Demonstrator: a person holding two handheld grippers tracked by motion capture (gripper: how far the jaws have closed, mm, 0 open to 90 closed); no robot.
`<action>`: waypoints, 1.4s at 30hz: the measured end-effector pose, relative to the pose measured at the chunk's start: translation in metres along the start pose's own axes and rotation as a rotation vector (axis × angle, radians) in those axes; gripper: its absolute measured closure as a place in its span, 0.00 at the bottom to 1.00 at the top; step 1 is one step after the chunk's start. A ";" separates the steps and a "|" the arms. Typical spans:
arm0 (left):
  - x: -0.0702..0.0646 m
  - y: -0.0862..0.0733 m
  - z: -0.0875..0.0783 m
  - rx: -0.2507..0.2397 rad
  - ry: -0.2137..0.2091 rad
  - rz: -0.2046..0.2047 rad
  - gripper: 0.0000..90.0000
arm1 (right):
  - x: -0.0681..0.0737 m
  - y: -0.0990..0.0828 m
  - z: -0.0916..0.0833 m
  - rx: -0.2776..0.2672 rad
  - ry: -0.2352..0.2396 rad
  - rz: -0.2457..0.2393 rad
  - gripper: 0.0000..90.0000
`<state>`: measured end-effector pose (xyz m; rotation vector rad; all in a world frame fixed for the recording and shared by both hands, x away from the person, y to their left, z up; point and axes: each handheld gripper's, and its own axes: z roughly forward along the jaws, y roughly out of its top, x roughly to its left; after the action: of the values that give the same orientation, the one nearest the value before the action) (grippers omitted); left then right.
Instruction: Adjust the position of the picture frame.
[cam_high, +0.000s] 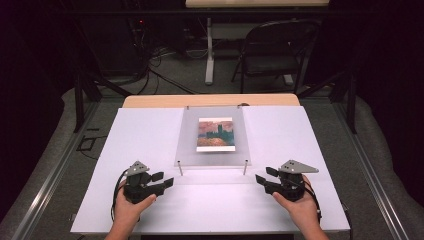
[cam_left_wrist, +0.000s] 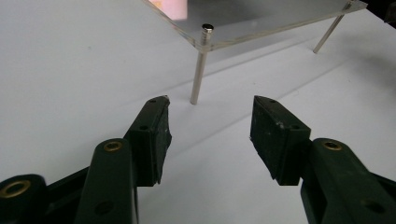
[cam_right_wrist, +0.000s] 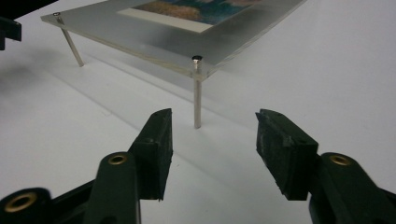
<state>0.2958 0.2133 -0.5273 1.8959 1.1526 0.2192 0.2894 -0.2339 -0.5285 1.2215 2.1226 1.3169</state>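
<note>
A clear acrylic frame (cam_high: 212, 135) stands tilted on thin metal legs at the middle of the white board (cam_high: 150, 135), with a painted picture (cam_high: 215, 133) inside it. My left gripper (cam_high: 163, 180) sits near the frame's front left leg (cam_high: 180, 169), jaws open and empty. In the left gripper view that leg (cam_left_wrist: 200, 70) stands just beyond the open gripper (cam_left_wrist: 210, 100). My right gripper (cam_high: 264, 176) is open and empty beside the front right leg (cam_high: 245, 167). The right gripper view shows that leg (cam_right_wrist: 197, 93) a little past the gripper (cam_right_wrist: 212, 113), and the picture (cam_right_wrist: 205, 9) above it.
The white board lies on a wooden table (cam_high: 210, 100) and ends close to the person's hands. A dark folding chair (cam_high: 277, 50) and a table leg (cam_high: 209, 50) stand behind the table, with cables on the floor (cam_high: 160, 70).
</note>
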 end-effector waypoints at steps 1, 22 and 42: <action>0.001 0.001 -0.002 -0.001 0.003 -0.004 0.51 | -0.001 0.001 -0.001 -0.001 -0.003 0.001 0.47; 0.007 0.062 -0.010 -0.055 0.042 0.063 0.44 | -0.020 0.051 0.002 0.007 -0.039 -0.050 0.36; 0.050 0.143 0.028 -0.031 0.087 -0.020 0.46 | -0.062 0.116 0.053 0.065 -0.058 -0.062 0.48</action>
<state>0.4289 0.2106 -0.4498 1.8628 1.2183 0.3093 0.4151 -0.2331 -0.4643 1.1942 2.1595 1.1810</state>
